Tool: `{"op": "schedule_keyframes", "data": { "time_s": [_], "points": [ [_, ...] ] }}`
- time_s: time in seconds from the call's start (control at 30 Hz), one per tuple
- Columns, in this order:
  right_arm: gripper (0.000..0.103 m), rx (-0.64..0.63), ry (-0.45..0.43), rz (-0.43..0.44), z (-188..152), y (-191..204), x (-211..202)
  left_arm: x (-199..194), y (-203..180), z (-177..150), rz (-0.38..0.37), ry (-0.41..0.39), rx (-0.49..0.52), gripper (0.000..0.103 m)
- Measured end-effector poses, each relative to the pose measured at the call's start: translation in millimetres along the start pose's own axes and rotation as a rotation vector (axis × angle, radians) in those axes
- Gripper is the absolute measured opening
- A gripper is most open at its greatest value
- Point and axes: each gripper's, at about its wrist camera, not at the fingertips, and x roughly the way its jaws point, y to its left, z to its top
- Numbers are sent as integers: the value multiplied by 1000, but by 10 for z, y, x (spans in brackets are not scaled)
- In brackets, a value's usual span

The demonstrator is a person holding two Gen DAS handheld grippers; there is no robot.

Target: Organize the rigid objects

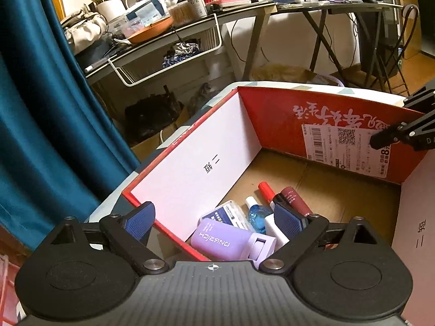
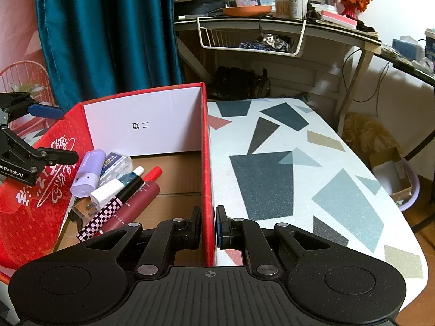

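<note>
Left wrist view: the left tongs (image 1: 214,218) fill the bottom of the frame, spread wide and grasping nothing, one blue pad outside the near wall of the red box (image 1: 272,114) and the other over its contents. The box sits mid-frame, its top open. In its near corner lie a purple case (image 1: 217,240), a blue bottle (image 1: 257,214), a red tube (image 1: 266,190) and a maroon tube (image 1: 295,199), heaped together, so the sorting looks well along. At the right edge the right tongs (image 1: 380,138) reach in over the far wall. Right wrist view: the right tongs (image 2: 208,226), at bottom centre, are clenched on the box's side wall (image 2: 206,163), one finger inside and one outside, probably to keep the box steady. The same items lie left of centre, with a checkered tube (image 2: 100,222) among them. The patterned bench (image 2: 299,163) to the right is bare, so little seems left to gather. The left tongs (image 2: 54,135) show at the left edge, spread open above the box.
</note>
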Motion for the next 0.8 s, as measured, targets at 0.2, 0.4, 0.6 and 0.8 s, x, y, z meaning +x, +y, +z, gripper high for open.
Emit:
{"op": "schedule_keyframes", "data": {
  "time_s": [0.2,0.4,0.6,0.8],
  "points": [
    [10,-1,7,-1,16,-6,6,-91,5,-19,-13,1,-25,96],
    [21,-11,3,-3,120,-19,-58,-419,192,-31,-1,-44,-257,100],
    [63,-17,-56,-3,326,-25,-267,-902,408,-6,153,-41,-489,101],
    [103,-36,-139,18,601,80,-608,-1546,514,28,326,-133,-581,103]
  ]
}}
